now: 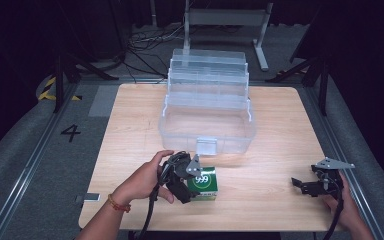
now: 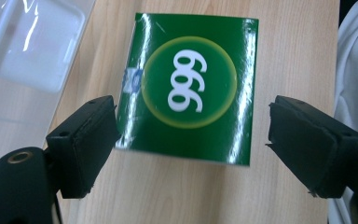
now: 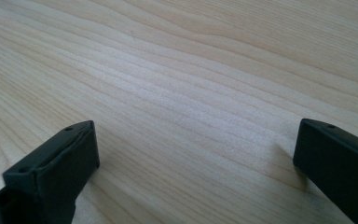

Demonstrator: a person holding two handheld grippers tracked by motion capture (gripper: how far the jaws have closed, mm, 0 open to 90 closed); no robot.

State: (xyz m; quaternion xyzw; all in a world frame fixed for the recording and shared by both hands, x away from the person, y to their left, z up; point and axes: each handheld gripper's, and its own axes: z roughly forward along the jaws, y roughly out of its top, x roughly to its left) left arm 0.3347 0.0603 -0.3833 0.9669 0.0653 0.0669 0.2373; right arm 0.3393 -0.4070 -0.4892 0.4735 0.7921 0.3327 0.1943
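Just one green box [image 2: 192,88], two grippers

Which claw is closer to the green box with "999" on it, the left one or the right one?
Left. The left claw is open right over the green box, its jaws on either side of it. The right claw is far off near the table's right edge.

Box [image 2: 191,88]: glossy green, yellow-ringed circle, white "999"; tabletop [image 1: 280,130]: pale wood grain; fingers [image 2: 86,140]: black; bin [image 1: 207,117]: clear.
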